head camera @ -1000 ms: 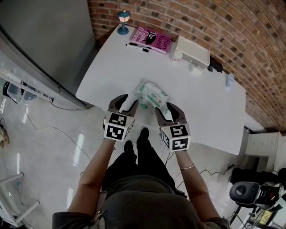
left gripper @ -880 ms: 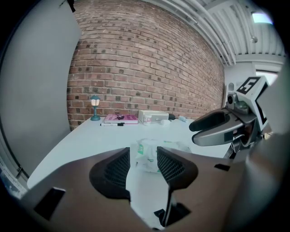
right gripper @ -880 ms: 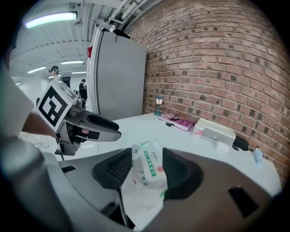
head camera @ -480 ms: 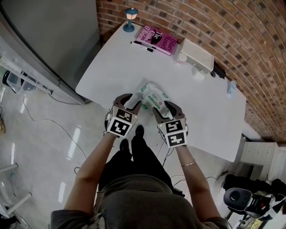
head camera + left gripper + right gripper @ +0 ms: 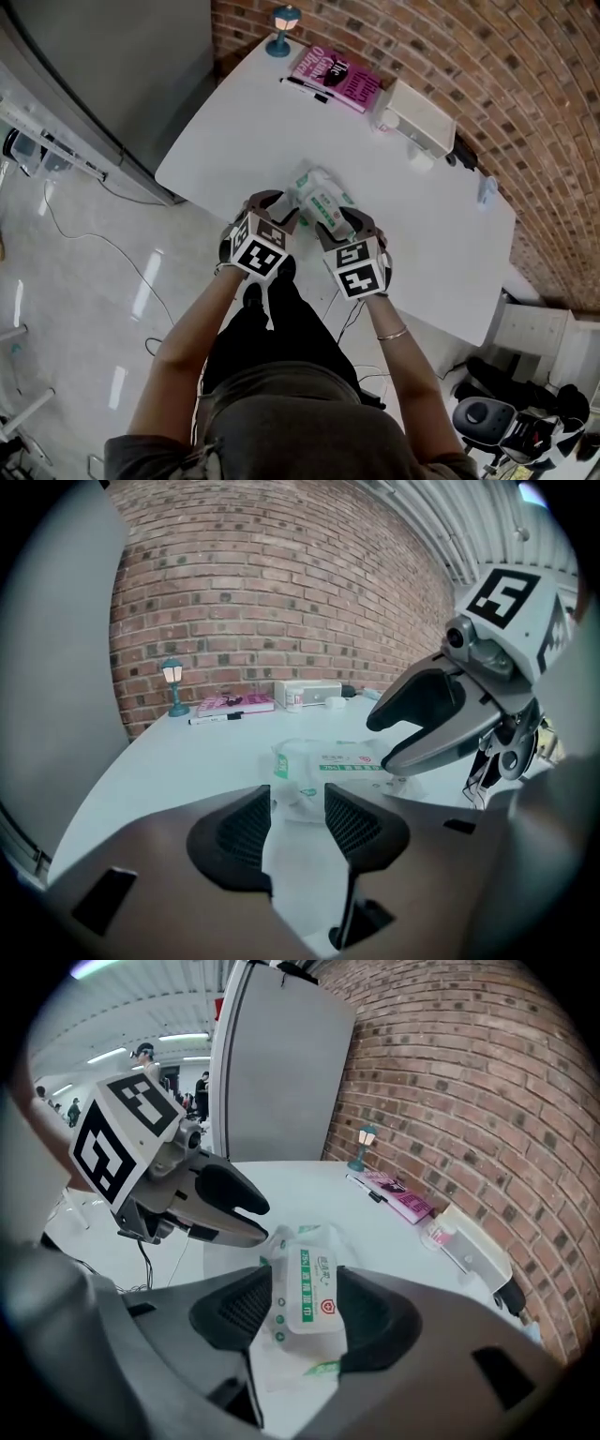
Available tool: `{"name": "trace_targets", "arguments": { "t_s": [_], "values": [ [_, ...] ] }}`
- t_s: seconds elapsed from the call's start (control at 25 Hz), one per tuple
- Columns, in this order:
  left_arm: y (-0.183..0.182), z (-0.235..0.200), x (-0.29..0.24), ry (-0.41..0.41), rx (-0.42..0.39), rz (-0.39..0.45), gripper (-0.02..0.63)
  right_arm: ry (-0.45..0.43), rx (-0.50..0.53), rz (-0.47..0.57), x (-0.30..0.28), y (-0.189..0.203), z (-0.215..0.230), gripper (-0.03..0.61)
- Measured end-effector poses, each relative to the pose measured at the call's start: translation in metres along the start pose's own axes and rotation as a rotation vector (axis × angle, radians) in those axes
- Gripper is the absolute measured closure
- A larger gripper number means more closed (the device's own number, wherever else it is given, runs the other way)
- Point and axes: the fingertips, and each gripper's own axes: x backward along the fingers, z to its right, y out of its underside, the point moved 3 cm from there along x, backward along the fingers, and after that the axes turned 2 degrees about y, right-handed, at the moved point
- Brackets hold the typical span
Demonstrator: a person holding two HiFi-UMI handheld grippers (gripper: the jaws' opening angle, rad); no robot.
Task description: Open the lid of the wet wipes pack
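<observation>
The wet wipes pack [image 5: 322,199] is white with green print and lies flat near the front edge of the white table [image 5: 234,131]. My left gripper [image 5: 278,208] is at its near left end. In the left gripper view the pack [image 5: 330,764] lies just ahead of that gripper [image 5: 298,816], which is open with the wrapper's corner at its tips. My right gripper [image 5: 348,221] is over the near right end. Its jaws have just been opening, and the gripper [image 5: 305,1305] stands wide open astride the pack's lid [image 5: 314,1279].
At the back of the table are a pink book [image 5: 337,75], a black pen [image 5: 305,87], a small blue lamp [image 5: 281,19] and a white box [image 5: 419,117]. A brick wall runs behind. A grey cabinet [image 5: 103,66] stands on the left. The table's front edge is just under my grippers.
Both grippers have sunk and moved forward onto the pack's near end, rolling a little. The right jaws now straddle the lid.
</observation>
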Motion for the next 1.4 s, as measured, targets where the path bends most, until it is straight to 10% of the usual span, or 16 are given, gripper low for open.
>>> {"name": "trace_targets", "arguments": {
  "t_s": [0.76, 1.4],
  "values": [
    [0.001, 0.011, -0.03, 0.067, -0.187, -0.108, 0.437, 0.02, 0.137, -0.13, -0.023, 0.01, 0.003, 0.354],
    [0.001, 0.011, -0.034, 0.093, -0.173, -0.146, 0.437, 0.014, 0.23, -0.199, -0.037, 0.004, 0.001, 0.371]
  ]
}}
